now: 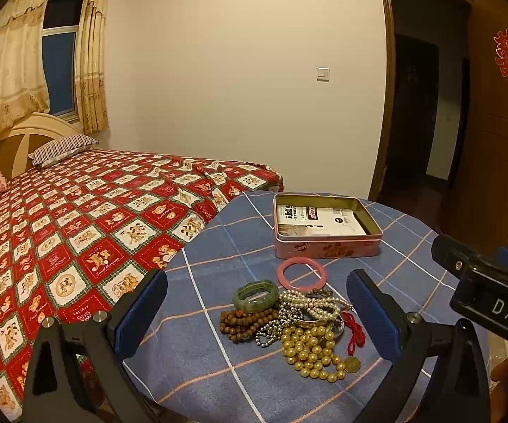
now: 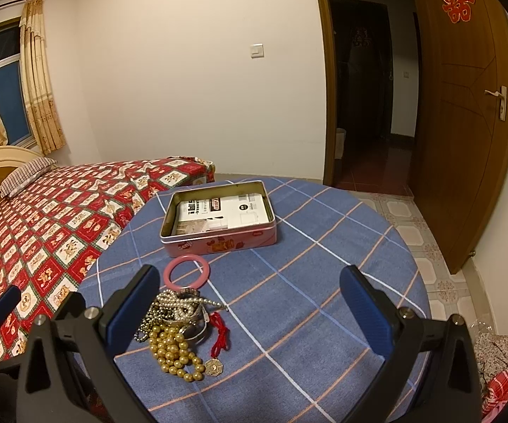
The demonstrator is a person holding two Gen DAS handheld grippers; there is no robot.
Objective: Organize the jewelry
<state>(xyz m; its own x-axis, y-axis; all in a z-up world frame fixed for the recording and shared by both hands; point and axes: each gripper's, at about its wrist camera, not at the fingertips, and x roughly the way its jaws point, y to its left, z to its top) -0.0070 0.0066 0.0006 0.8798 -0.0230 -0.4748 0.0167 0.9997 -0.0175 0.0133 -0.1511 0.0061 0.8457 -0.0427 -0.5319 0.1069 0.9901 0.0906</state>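
- Left tongs point(image 1: 254, 317) spread wide, empty, framing the jewelry heap point(image 1: 299, 328) at lower centre — likely lining up a first pick.
- Right tongs point(image 2: 250, 313) also spread, empty; heap sits by their left finger.
- Open pink tin point(image 1: 328, 246) just behind the pink bangle point(image 1: 301, 273) — the likely destination.
- Table point(image 2: 324, 282) right half bare; edge drops off on the left toward the bed point(image 1: 78, 229).

Wrist views (shared table point(image 1: 218, 380)) facing wall
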